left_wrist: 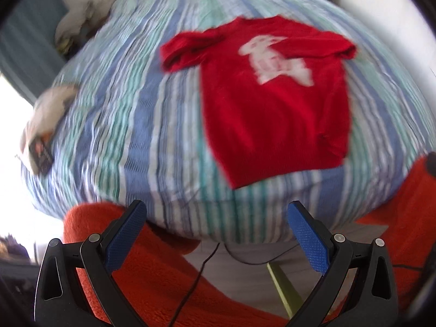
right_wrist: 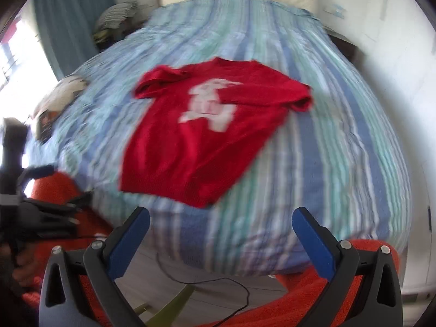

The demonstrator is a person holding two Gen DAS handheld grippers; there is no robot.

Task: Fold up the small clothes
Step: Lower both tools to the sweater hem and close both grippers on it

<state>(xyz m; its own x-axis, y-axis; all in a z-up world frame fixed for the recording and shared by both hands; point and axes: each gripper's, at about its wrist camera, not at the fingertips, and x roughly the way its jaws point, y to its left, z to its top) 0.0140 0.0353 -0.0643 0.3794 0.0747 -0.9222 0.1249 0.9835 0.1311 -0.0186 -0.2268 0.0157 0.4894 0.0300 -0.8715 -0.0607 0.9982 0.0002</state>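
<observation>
A small red sweater (left_wrist: 275, 109) with a white figure on its chest lies spread flat on the striped bed, hem toward me and both sleeves bunched at the shoulders. In the right wrist view the same red sweater (right_wrist: 207, 136) sits mid-bed. My left gripper (left_wrist: 216, 212) hovers off the bed's near edge, open, nothing between its blue pads. My right gripper (right_wrist: 220, 218) is also open and empty, just short of the sweater's hem. The left gripper's body (right_wrist: 41, 212) shows at the left edge of the right wrist view. Both views are motion-blurred.
The bed cover (right_wrist: 327, 150) is striped blue, green and white. A pale bundle with a dark booklet (left_wrist: 41, 147) lies at the bed's left edge. Orange fuzzy fabric (left_wrist: 152, 269) covers a person's legs below. A black cable (right_wrist: 218, 280) and a green bar (left_wrist: 283, 286) lie on the floor.
</observation>
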